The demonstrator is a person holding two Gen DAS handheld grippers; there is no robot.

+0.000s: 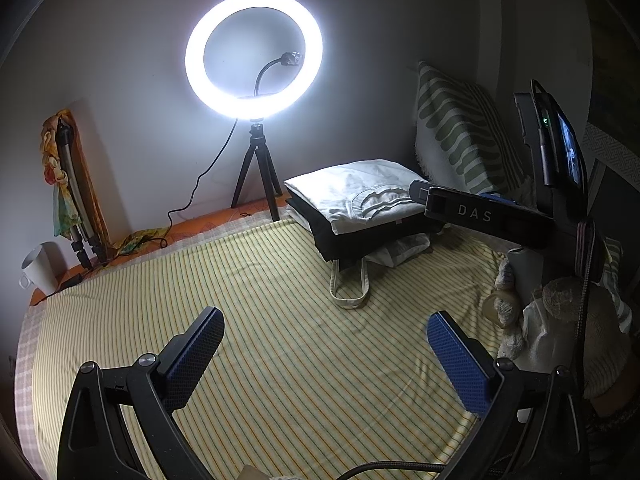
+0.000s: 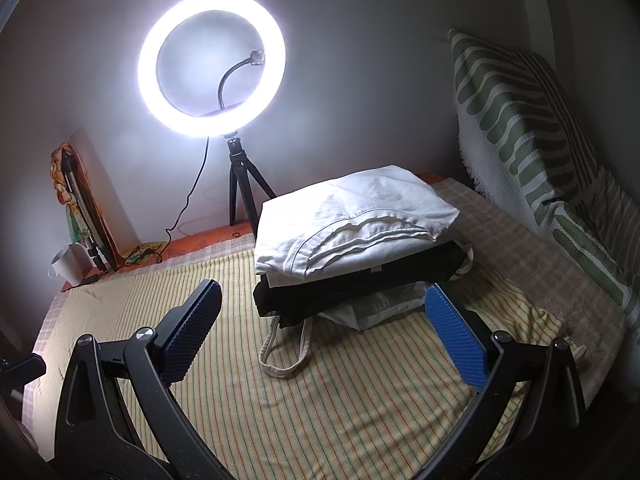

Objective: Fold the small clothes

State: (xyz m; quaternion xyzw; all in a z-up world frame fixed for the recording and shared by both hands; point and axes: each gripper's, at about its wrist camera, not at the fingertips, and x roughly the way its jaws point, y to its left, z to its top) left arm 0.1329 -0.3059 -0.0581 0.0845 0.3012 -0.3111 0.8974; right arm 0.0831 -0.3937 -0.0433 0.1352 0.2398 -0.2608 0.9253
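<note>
A stack of folded clothes sits on the striped bed sheet [image 1: 248, 320] near the far right. A white garment [image 2: 348, 220] lies on top, a black one [image 2: 340, 292] under it, and a pale tote bag with a loop handle [image 2: 280, 354] at the bottom. My right gripper [image 2: 324, 326] is open, empty, its blue pads just short of the stack's front edge. My left gripper [image 1: 326, 350] is open over bare sheet, well in front of the stack [image 1: 352, 196]. The right tool's black housing marked DAS [image 1: 480, 212] reaches in beside the stack in the left wrist view.
A lit ring light on a small tripod [image 1: 254, 56] stands at the back, its cable trailing left. A green-striped pillow [image 2: 528, 128] leans on the right wall. A white mug [image 1: 38, 266] and a folded stand with a scarf [image 1: 68, 184] sit far left. Soft toys [image 1: 556, 320] lie right.
</note>
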